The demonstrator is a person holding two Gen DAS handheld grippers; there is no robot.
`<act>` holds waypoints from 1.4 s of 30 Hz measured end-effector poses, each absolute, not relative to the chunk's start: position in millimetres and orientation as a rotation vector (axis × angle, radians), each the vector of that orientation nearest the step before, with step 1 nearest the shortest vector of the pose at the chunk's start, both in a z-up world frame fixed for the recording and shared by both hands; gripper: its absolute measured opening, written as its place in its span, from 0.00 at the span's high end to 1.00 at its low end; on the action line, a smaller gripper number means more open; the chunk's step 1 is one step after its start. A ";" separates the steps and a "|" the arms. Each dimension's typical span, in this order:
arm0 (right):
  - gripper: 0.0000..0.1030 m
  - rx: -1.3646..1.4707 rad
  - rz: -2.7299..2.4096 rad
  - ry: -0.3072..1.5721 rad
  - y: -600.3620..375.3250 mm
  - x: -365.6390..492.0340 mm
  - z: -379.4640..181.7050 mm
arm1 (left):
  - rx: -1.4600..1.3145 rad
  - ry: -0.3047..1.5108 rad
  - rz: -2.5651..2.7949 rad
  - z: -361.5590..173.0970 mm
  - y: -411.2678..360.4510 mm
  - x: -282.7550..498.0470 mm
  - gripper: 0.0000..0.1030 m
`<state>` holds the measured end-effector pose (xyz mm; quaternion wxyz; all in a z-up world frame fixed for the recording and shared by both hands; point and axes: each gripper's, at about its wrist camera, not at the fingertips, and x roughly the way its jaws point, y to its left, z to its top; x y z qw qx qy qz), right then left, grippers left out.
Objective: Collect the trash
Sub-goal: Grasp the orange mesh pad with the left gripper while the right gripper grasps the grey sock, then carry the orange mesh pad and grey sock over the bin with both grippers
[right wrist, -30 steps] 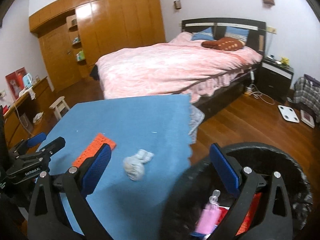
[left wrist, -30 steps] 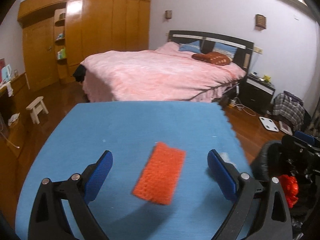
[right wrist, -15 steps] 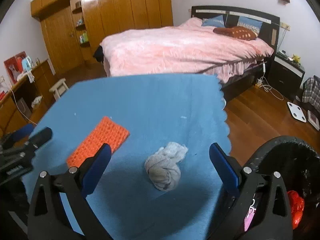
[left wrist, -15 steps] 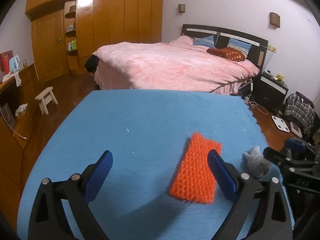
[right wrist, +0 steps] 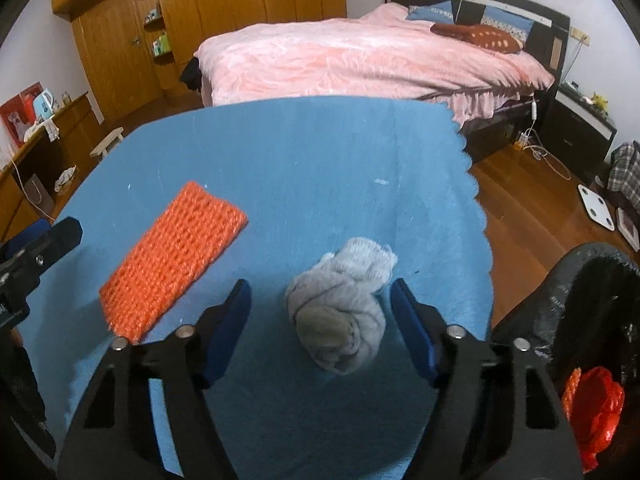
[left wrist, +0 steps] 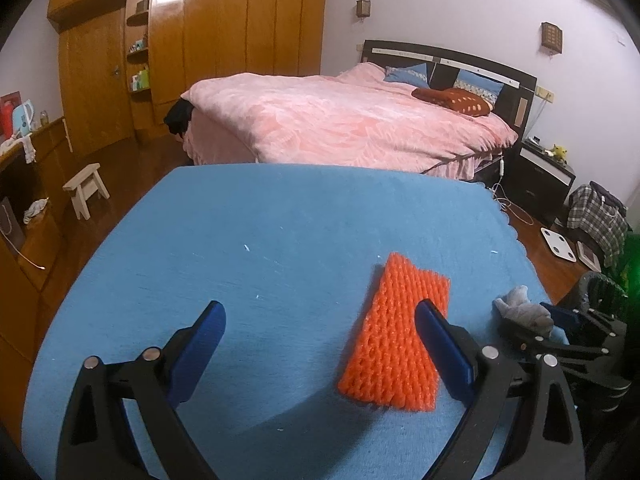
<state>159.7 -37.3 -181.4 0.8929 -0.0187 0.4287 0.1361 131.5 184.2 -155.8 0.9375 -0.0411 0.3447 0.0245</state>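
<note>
A grey balled-up sock (right wrist: 340, 304) lies on the blue tablecloth (right wrist: 312, 168) near its right edge. My right gripper (right wrist: 320, 312) is open, its blue fingers on either side of the sock, not touching it. An orange foam net (right wrist: 172, 260) lies flat to the left; it also shows in the left wrist view (left wrist: 396, 336). My left gripper (left wrist: 320, 340) is open and empty, its right finger over the net's right edge. The sock (left wrist: 524, 312) and the right gripper show at the right of the left wrist view.
A black trash bin (right wrist: 580, 320) stands at the table's right, holding red plastic (right wrist: 596, 408). Beyond the table are a pink bed (left wrist: 348, 120), a wooden wardrobe (left wrist: 192, 48), a small stool (left wrist: 86, 188) and a nightstand (left wrist: 544, 176).
My right gripper moved left from over the bin to the sock and narrowed around it. My left gripper shifted left, so the net now lies under its right finger.
</note>
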 end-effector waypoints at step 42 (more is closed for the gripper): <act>0.60 -0.050 0.292 0.902 -36.4 163.0 -190.1 | -0.070 0.837 -0.081 -198.6 150.9 152.5 0.92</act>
